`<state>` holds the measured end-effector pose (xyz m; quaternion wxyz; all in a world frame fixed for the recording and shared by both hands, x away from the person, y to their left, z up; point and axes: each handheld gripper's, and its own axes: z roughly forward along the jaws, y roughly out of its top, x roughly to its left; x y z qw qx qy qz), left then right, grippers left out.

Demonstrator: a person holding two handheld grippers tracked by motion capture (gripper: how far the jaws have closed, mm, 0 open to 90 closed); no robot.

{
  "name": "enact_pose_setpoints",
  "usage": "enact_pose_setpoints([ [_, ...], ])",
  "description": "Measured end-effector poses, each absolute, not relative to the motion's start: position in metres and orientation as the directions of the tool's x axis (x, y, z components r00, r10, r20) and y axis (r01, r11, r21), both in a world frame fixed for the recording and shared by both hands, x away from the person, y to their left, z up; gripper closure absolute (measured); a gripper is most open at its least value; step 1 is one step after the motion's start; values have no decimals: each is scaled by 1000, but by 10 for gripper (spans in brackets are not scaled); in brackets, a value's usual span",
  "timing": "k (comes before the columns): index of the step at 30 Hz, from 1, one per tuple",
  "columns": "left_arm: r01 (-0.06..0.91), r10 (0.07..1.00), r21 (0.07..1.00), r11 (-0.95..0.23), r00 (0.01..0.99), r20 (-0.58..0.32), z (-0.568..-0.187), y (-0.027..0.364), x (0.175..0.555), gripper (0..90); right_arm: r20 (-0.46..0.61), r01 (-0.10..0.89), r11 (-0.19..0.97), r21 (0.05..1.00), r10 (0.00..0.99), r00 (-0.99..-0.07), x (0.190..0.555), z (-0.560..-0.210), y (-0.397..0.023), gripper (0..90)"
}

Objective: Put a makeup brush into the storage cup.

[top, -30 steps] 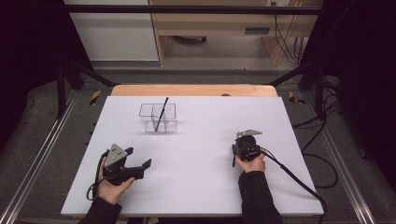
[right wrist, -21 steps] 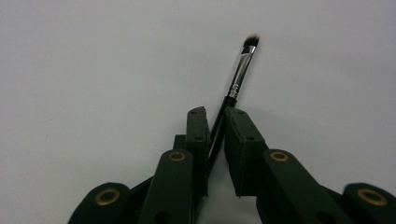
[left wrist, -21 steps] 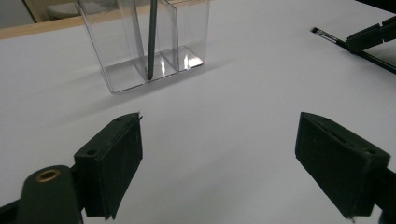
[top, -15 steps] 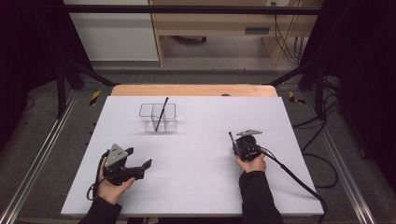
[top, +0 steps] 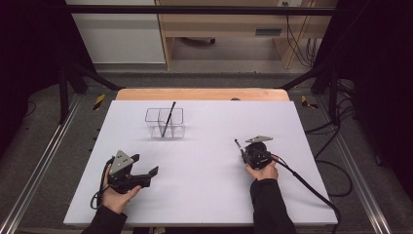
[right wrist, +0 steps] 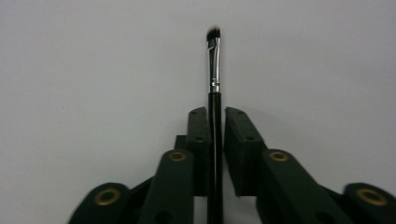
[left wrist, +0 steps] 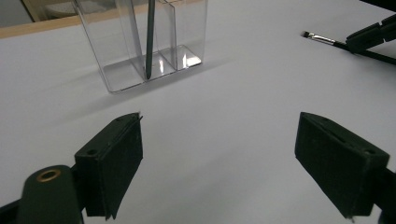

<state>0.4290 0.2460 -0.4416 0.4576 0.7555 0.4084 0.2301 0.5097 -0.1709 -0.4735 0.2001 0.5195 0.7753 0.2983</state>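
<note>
Right tool (right wrist: 215, 119) jaws reopened slightly, brush (right wrist: 214, 70) between them.

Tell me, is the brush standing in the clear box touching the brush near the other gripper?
Apart. In the left gripper view, one brush stands inside the clear box, while the other brush lies far off at the right hand-held gripper, with bare table between them.

White table (top: 204, 195), wooden shelf unit (top: 219, 29), floor cables (top: 336, 122).

Divided holder (top: 164, 122) toward table's (top: 204, 195) far left, stick (top: 168, 118) leaning inside, brush (top: 239, 148) lying near right.
</note>
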Motion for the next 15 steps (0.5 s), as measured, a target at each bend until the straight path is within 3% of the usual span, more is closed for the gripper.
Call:
enact_pose_setpoints([
  [7, 408, 827, 878, -251, 562, -25, -442, 246, 429, 145, -9, 683, 306, 664, 916, -402, 509, -467, -172, 617],
  [15, 408, 825, 878, -252, 565, -26, -442, 246, 429, 145, -40, 699, 375, 609, 895, -445, 515, -453, -172, 532],
])
